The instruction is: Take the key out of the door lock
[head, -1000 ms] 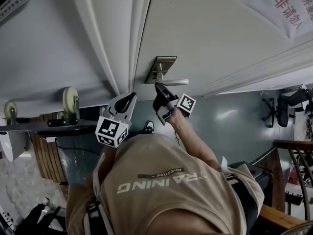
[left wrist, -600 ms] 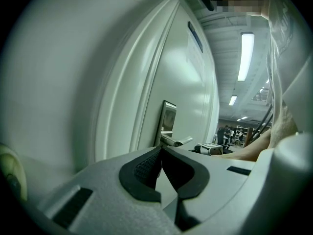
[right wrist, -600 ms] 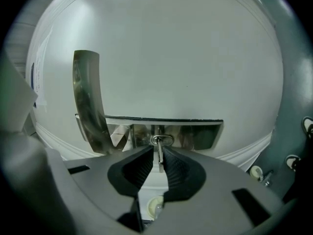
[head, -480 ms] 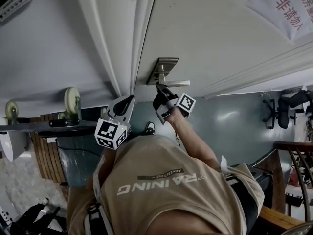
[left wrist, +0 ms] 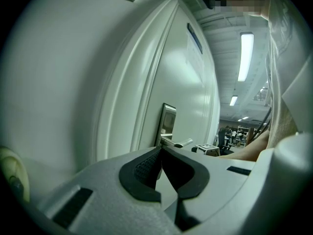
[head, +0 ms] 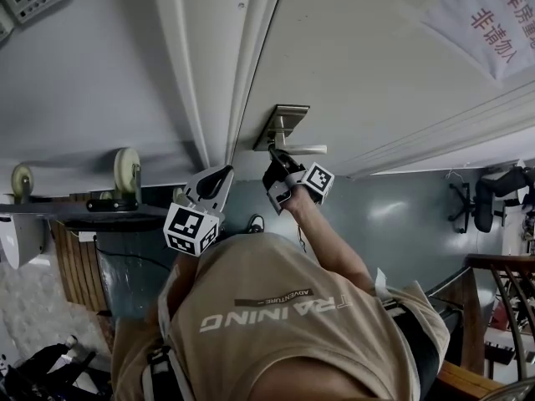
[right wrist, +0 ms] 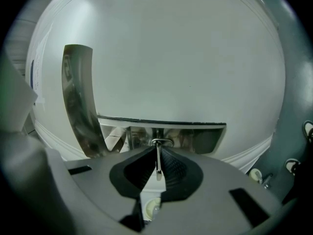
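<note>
A steel lock plate (head: 287,117) with a lever handle (head: 303,149) sits on the white door. My right gripper (head: 273,153) reaches up just under the handle. In the right gripper view a thin metal key (right wrist: 157,161) stands edge-on between the black pads (right wrist: 172,166), below the handle (right wrist: 195,133) and beside the lock plate (right wrist: 78,97). The jaws have just been closing and now pinch the key. In the head view the gripper hides the key. My left gripper (head: 224,172) hangs by the door frame, left of the lock, shut on nothing (left wrist: 161,150).
The door frame (head: 201,73) runs left of the lock. A paper sign (head: 489,19) hangs on the door at the upper right. Cart wheels (head: 127,170) stand by the wall on the left, and an office chair (head: 476,195) is at the far right.
The right gripper's jaws have narrowed at the spot under the handle. Both hands have kept their places; the head view has shifted slightly.
</note>
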